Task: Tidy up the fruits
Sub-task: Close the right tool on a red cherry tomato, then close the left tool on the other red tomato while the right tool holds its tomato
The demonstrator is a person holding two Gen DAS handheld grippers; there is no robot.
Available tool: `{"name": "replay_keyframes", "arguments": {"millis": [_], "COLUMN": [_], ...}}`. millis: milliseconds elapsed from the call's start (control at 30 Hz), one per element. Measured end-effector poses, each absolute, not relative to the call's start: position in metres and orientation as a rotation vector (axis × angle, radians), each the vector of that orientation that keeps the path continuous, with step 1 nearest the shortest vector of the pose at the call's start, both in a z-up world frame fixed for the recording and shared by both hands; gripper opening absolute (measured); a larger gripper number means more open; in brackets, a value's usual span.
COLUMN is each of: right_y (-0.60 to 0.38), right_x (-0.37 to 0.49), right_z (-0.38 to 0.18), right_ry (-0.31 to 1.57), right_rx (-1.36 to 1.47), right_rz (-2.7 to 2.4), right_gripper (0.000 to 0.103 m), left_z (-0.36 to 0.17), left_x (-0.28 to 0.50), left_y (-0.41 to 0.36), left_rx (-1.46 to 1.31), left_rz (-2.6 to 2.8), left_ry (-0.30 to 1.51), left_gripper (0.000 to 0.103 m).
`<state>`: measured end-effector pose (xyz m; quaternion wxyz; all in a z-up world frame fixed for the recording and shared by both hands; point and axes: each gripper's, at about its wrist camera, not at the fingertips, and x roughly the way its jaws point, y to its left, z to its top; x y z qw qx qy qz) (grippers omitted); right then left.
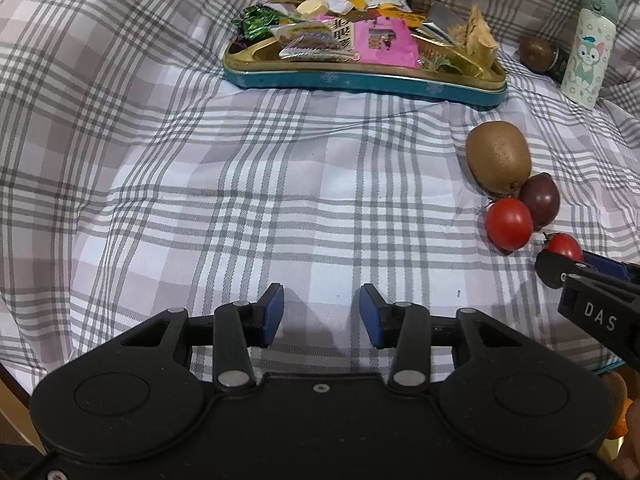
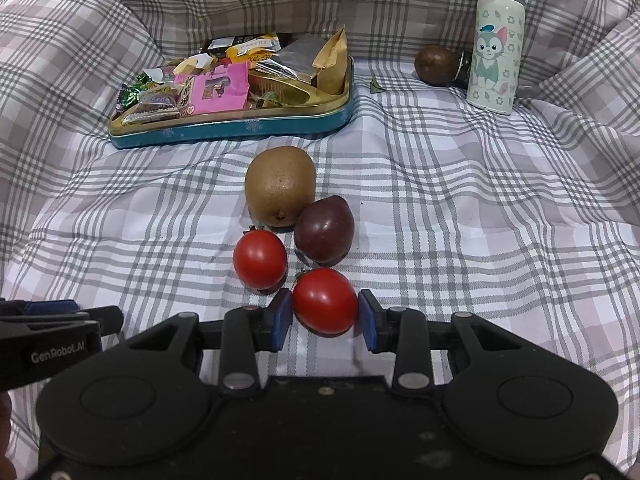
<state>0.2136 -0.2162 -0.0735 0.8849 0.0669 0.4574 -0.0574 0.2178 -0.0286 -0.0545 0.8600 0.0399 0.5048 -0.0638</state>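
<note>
— Gripping what, over on the right?
— Right claw (image 2: 325,312) pinching the near tomato (image 2: 325,301), both blue pads (image 2: 282,317) pressing its sides. Sitting low on the checked cloth (image 2: 480,220), closest of the fruit cluster.
— Lying just beyond it?
— Second tomato (image 2: 260,259) up and to the left, apart from the gripped one by a narrow gap. Passion fruit (image 2: 325,229) straight behind, dark purple, leaning against the kiwi (image 2: 280,185). Kiwi sitting farthest back of the four, brown and upright-ish.
— And further out?
— Teal tin (image 2: 240,130) with a gold rim, lying behind the kiwi, holding snack packets (image 2: 212,90). Standing well to the right: bottle (image 2: 496,40) with a cartoon cat, a round brown fruit (image 2: 435,65) just beside it on the left.
— Doing anything on the left?
— Left claw (image 1: 322,314) hovering over bare cloth, jaws standing apart, holding nothing. Fruit cluster showing well off to its right, with the right claw's tip reaching in from the edge at the near tomato.
</note>
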Motion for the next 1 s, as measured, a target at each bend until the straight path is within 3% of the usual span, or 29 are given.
{"name": "replay_keyframes", "arguments": {"millis": [1000], "right_y": [-0.277], "right_x": [0.178], "right_z": [-0.066], "right_ry": [0.915], "right_rx": [0.289], "right_rz": [-0.252], "right_gripper": [0.036], "left_z": [-0.032], "left_x": [0.222], "left_y": [-0.128], "left_rx": [0.184], "left_rz": [-0.432], "left_ry": [0.950], "left_gripper": [0.051]}}
